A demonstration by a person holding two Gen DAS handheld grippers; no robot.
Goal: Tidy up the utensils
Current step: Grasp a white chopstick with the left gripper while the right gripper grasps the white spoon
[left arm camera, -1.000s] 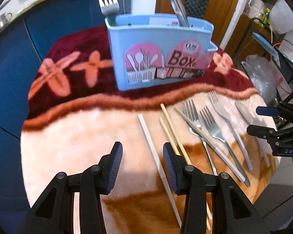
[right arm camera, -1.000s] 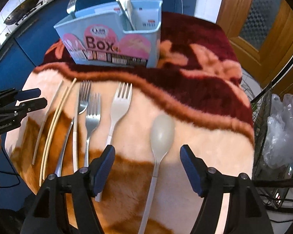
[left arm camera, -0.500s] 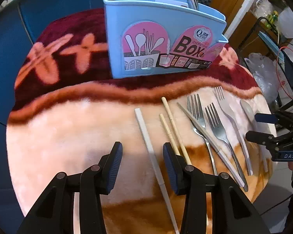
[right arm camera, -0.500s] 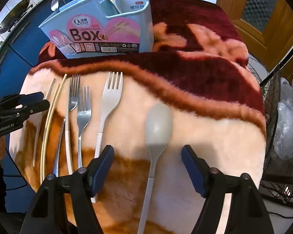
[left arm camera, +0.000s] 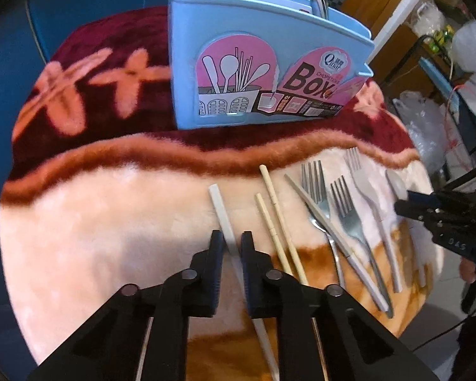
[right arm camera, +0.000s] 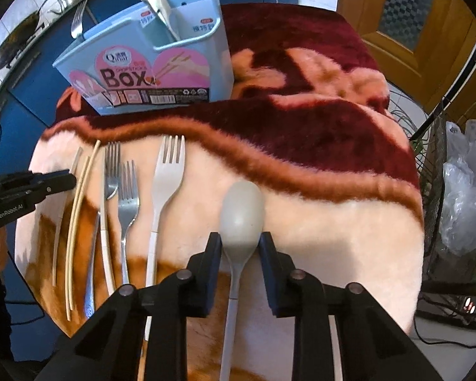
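Note:
A grey chopstick (left arm camera: pixel 220 209) lies on the blanket, and my left gripper (left arm camera: pixel 232 244) is closing on its middle, the pads touching both sides. My right gripper (right arm camera: pixel 241 244) is closing on the grey spoon (right arm camera: pixel 242 209), its pads pressing where the bowl narrows into the handle. Each gripper also shows from the side in the other view: the left gripper (right arm camera: pixel 73 179) and the right gripper (left arm camera: pixel 406 201). The blue utensil box (left arm camera: pixel 238 63) stands upright at the back with a fork and a metal utensil in it.
Between the grippers lie two bamboo chopsticks (left arm camera: pixel 276 203), a pale fork (right arm camera: pixel 169 177), two steel forks (right arm camera: pixel 127 190) and a long pale utensil. The blanket (right arm camera: pixel 301 127) drops off at the near and right edges. A wire rack with plastic bags (right arm camera: pixel 460 197) stands at the right.
Both grippers came down a little and their jaws have narrowed: the left around the grey chopstick, the right around the spoon. The box looks nearer in both views.

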